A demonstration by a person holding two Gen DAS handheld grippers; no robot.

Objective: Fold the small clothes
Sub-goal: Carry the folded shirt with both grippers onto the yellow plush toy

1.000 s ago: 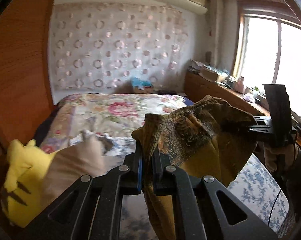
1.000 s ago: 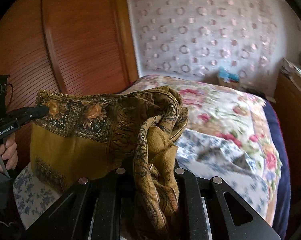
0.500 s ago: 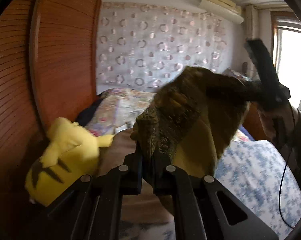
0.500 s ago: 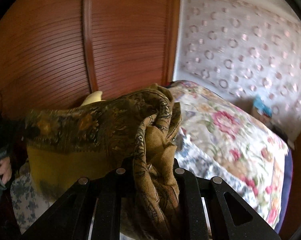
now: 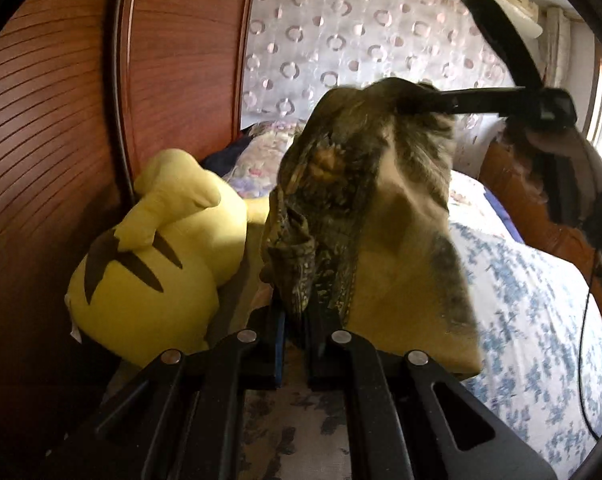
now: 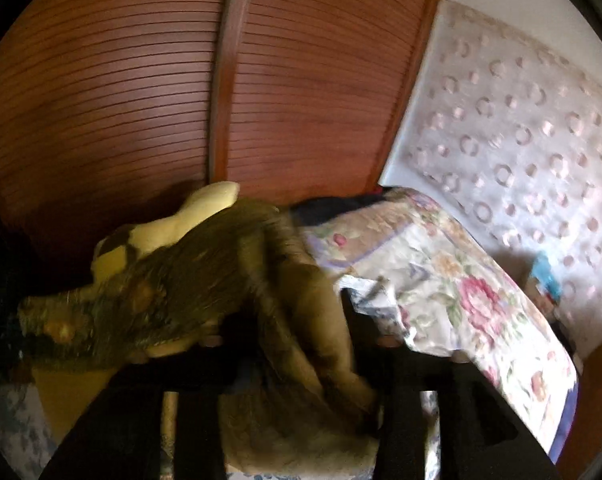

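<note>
Scarf [image 5: 385, 208], olive-mustard with dark paisley border, hangs in the air over the bed [image 5: 533, 320], stretched between the two grippers. Also seen in the right wrist view [image 6: 229, 280], blurred, bunched and trailing down between the right gripper's fingers.

Left gripper [image 5: 295, 344]: jaws nearly closed, pinching a bunched corner of the scarf; cloth rises straight up from the pinch. Right gripper [image 5: 413, 105], seen from the left wrist view, reaches in from the right at the scarf's top edge, tip buried in the fold; a hand [image 5: 569, 160] grips its handle. In its own view the right gripper [image 6: 301, 340] has its jaws opening, scarf between them; whether the pads press it I cannot tell because of blur.

Just left of the scarf, a yellow plush [image 5: 153, 264] with dark stripes lies against the wooden louvred panel [image 5: 61, 120]. Behind the scarf, a floral quilt [image 6: 461, 292] on the bed, and past it a curtain [image 5: 361, 40] with ring pattern. Right of the scarf, a blue-flowered sheet [image 5: 541, 360] covers the bed. A thin black cable [image 5: 581, 340] runs down on the far right.
</note>
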